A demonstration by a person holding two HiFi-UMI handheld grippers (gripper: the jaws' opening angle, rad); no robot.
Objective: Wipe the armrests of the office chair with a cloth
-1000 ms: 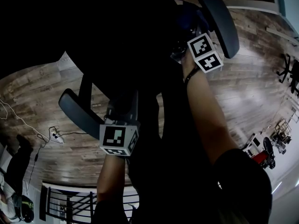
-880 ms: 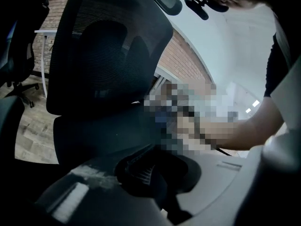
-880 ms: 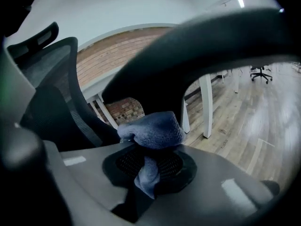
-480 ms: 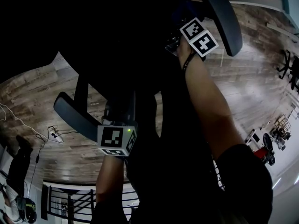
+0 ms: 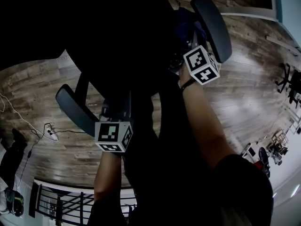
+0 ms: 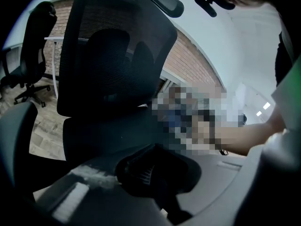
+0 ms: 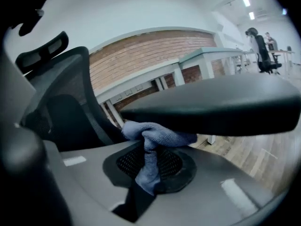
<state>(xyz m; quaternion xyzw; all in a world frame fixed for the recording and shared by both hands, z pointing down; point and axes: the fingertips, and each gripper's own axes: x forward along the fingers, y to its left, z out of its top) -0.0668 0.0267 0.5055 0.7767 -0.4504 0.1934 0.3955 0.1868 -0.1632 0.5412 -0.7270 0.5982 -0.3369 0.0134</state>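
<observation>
Mid-task, by my read: the wipe is on the right-hand armrest only. The right gripper (image 7: 149,161) has its jaws clamped on the blue-grey microfibre cloth (image 7: 153,138). A tail of the cloth hangs down between the jaws, and the bunched top sticks out past the tips. That bunch touches the dark grey padded right armrest (image 7: 221,102) at the pad's lower edge, near the end closest to the black mesh-backed office chair (image 6: 108,65) backrest. It isn't on the top face. Can't tell from any view how much of the pad has been covered, since no streaks or damp marks show. Left to do, as I judge it: the top face of this pad, then the dark grey left armrest (image 5: 75,109), which has no cloth on it. The left gripper (image 6: 155,171) has its jaws closed together with nothing visible between them. In the head view it sits just beside the left armrest on the seat side, well apart from the cloth.
</observation>
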